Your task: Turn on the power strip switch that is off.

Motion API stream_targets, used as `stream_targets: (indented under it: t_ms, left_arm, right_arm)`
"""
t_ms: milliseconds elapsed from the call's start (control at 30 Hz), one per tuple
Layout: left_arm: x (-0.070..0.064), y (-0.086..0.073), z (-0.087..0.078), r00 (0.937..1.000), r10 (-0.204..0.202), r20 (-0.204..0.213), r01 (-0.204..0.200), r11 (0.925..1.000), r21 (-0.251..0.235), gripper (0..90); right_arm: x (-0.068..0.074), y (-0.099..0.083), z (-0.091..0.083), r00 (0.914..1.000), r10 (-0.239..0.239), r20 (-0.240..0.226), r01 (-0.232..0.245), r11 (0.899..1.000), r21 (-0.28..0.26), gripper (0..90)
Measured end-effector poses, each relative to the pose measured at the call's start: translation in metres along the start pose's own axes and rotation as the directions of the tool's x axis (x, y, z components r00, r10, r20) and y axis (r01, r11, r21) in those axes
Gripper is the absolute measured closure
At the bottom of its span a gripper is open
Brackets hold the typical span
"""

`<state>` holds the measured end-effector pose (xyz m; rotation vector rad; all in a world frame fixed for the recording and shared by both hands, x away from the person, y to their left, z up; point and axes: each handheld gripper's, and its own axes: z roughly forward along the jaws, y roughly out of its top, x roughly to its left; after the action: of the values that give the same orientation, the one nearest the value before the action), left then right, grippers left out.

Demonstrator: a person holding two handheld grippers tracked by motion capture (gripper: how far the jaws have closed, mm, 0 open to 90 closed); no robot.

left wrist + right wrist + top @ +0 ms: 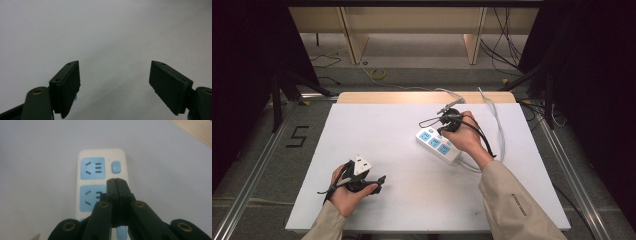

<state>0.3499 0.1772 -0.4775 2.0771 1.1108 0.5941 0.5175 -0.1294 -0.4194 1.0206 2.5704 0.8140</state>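
Right tongs closed, empty, tips over power strip; left tongs wide open, empty.

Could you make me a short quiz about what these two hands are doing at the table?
1. True or false: the left gripper has its jaws spread apart over bare table.
2. What lies under the right gripper? A) a book B) a power strip C) a cup
3. Fill in: the right gripper's jaws are pressed ____, their tips just short of a small blue button.

Key: 1 true; 2 B; 3 together.
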Motion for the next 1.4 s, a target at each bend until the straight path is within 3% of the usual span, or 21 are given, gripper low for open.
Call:
stream_targets:
  t_ms: [1400]
  left_arm:
    - [-0.001,0.000,0.001,1.0000,-0.001,0.006,0.001,1.0000,-0.007,24.7]
  right_arm:
    - [-0.003,0.019,0.023,0.9999,0.013,0.005,-0.013,1.000,0.023,90.0]
